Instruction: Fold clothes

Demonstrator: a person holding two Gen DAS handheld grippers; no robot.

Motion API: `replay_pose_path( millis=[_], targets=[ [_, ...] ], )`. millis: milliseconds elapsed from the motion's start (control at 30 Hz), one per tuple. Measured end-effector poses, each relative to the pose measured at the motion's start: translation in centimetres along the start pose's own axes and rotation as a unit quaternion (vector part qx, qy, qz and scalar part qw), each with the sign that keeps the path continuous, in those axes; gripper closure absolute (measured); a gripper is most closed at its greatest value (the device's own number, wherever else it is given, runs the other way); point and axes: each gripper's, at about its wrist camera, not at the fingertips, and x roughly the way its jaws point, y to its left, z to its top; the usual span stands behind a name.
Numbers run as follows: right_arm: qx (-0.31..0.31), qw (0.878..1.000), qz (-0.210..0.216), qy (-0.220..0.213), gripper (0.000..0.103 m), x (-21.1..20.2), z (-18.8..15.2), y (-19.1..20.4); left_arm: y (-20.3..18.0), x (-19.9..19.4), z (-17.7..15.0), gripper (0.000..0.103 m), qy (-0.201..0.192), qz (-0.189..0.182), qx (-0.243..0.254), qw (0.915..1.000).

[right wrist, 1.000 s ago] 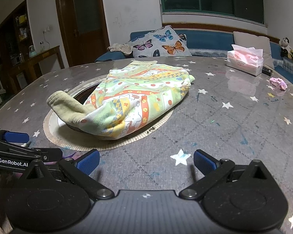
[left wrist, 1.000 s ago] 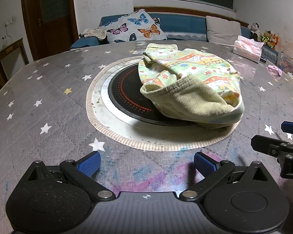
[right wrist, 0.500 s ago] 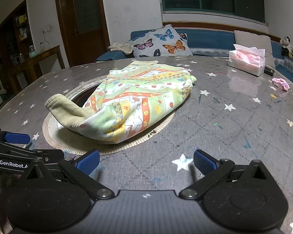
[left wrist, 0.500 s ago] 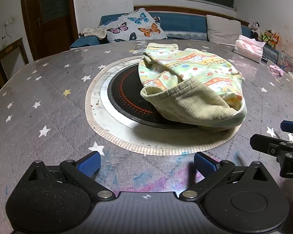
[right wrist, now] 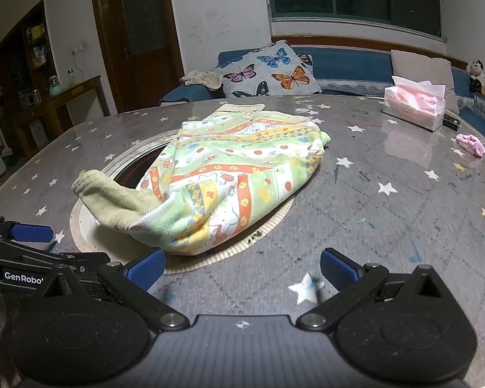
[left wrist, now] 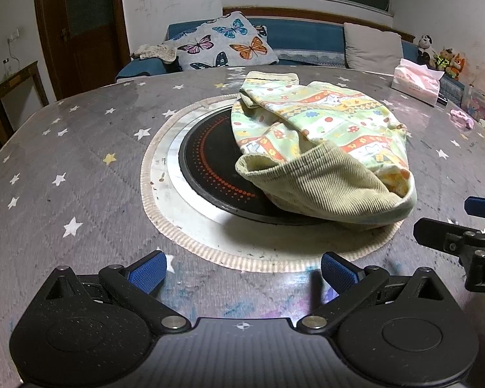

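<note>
Grey star-printed cloth covers the round table (left wrist: 80, 148), and the bare stretch of it between the grippers and the garment lies open, as do the left part in the left wrist view and the right part in the right wrist view. A black round hotplate (left wrist: 210, 168) sits sunk in the table's middle inside a pale woven ring (left wrist: 190, 245). Far off on the right stand a pink-and-white tissue pack (right wrist: 414, 103) and a small pink scrap (right wrist: 470, 144), both well apart from the garment.

The pale green patterned child's garment with a ribbed olive cuff (left wrist: 320, 148) lies bunched on the hotplate and ring, covering their right part, with its far end reaching past them onto the cloth. The left gripper (left wrist: 242, 271) hovers near the table's near edge, its blue-padded fingers spread wide with nothing between them; the garment lies ahead of it and to the right, not touching. The right gripper (right wrist: 241, 266) is likewise spread wide and empty, with the garment (right wrist: 236, 174) ahead and slightly left, its near hem just beyond the left fingertip (right wrist: 145, 266).

The garment's long axis runs from the near side of the table to the far side. The ribbed olive opening faces the grippers and turns to the left, and the narrow pale end points at the blue sofa (left wrist: 307, 42) behind.
</note>
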Motion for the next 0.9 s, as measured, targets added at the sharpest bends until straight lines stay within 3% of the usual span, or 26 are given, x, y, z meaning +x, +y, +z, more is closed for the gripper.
replay_pose_path(
  millis=[567,900],
  targets=[
    [-0.017,1.0,0.003,0.002,0.0,1.3,2.7,0.3,1.0,0.7,2.5,0.0,-0.009,0.007,0.0,0.9999],
    [-0.054,0.998,0.025,-0.01,0.0,0.9,6.0,1.3,2.8,-0.4,5.2,0.0,-0.043,0.018,-0.001,0.9989]
  ],
)
